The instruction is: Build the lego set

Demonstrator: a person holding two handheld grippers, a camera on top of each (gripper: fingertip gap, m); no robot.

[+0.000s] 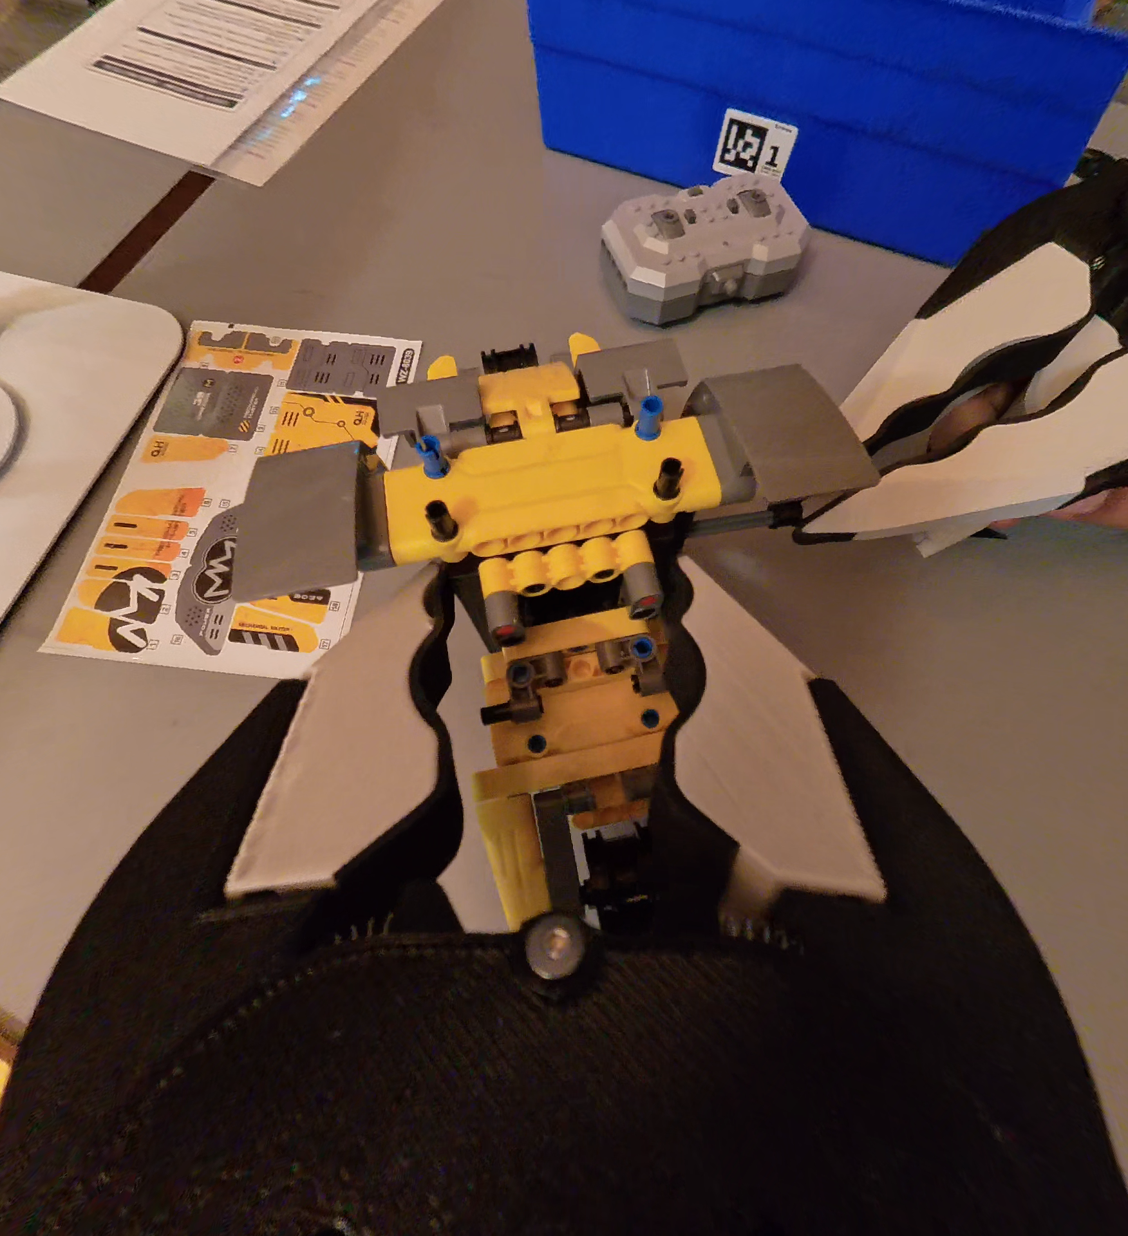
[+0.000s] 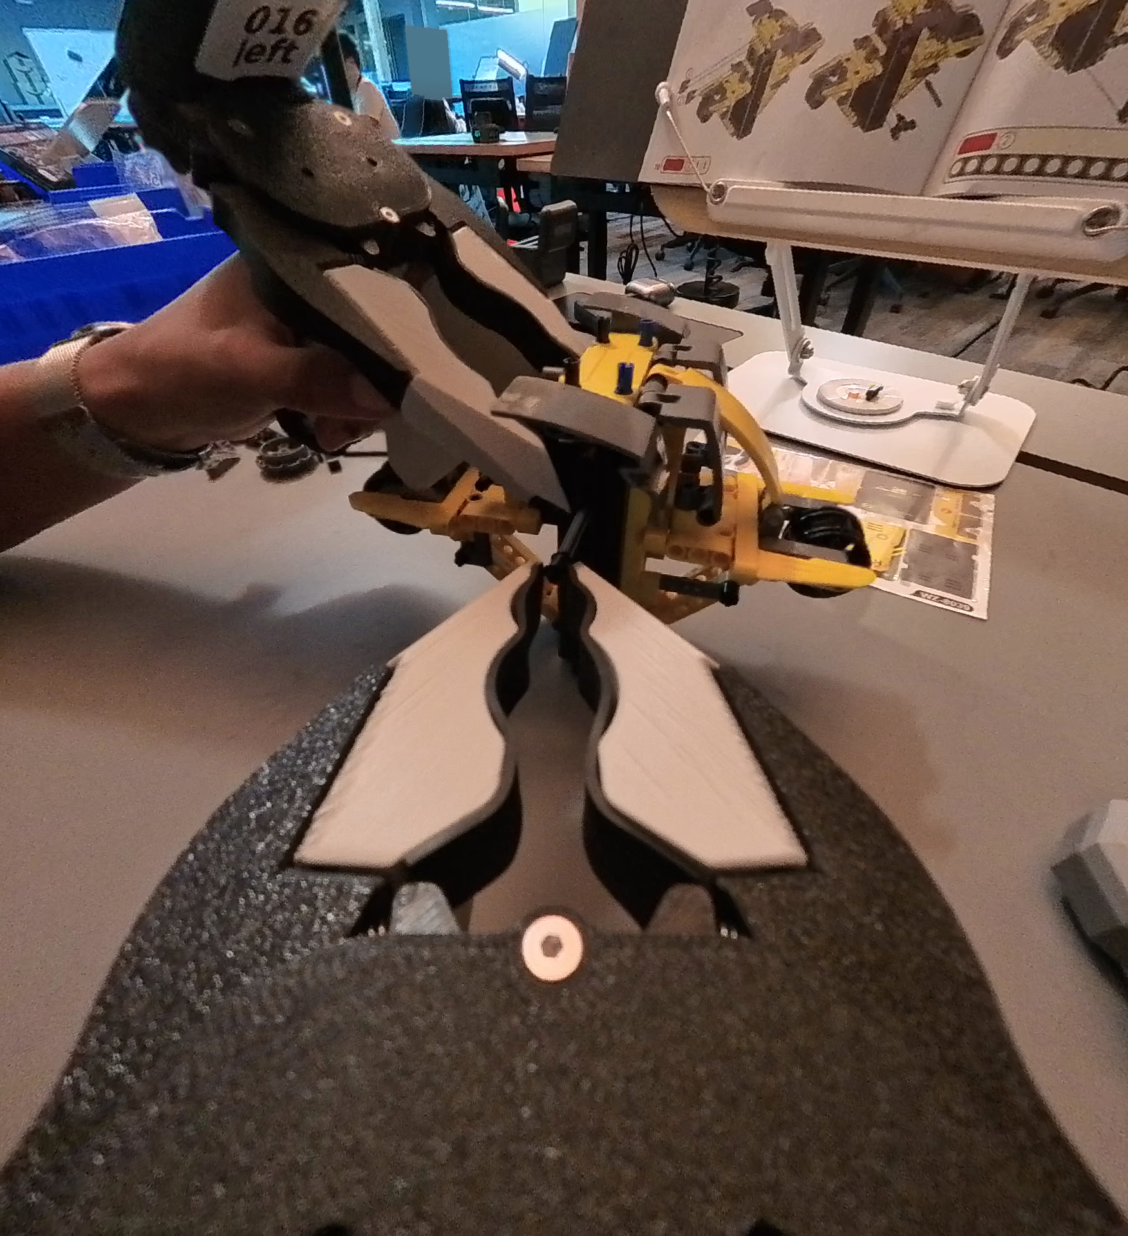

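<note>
Left gripper [image 1: 551, 602] jaws clamp the yellow brick model [image 1: 548, 481]; right gripper [image 2: 554, 575] jaws pinch its black axle [image 2: 571, 535] above bare table [image 2: 146, 655].

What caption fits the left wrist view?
Left gripper clamps a yellow brick model above the grey table; right gripper pinches a thin black axle at its side.

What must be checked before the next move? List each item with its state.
1. Left tool shut on the yellow brick model: ok.
2. Right tool shut on the black axle at the model's side: ok.
3. Axle fully seated in the model: cannot tell.
4. Model apart from the grey remote and blue bin: ok.
5. Instruction booklet open on its stand: ok.
</note>
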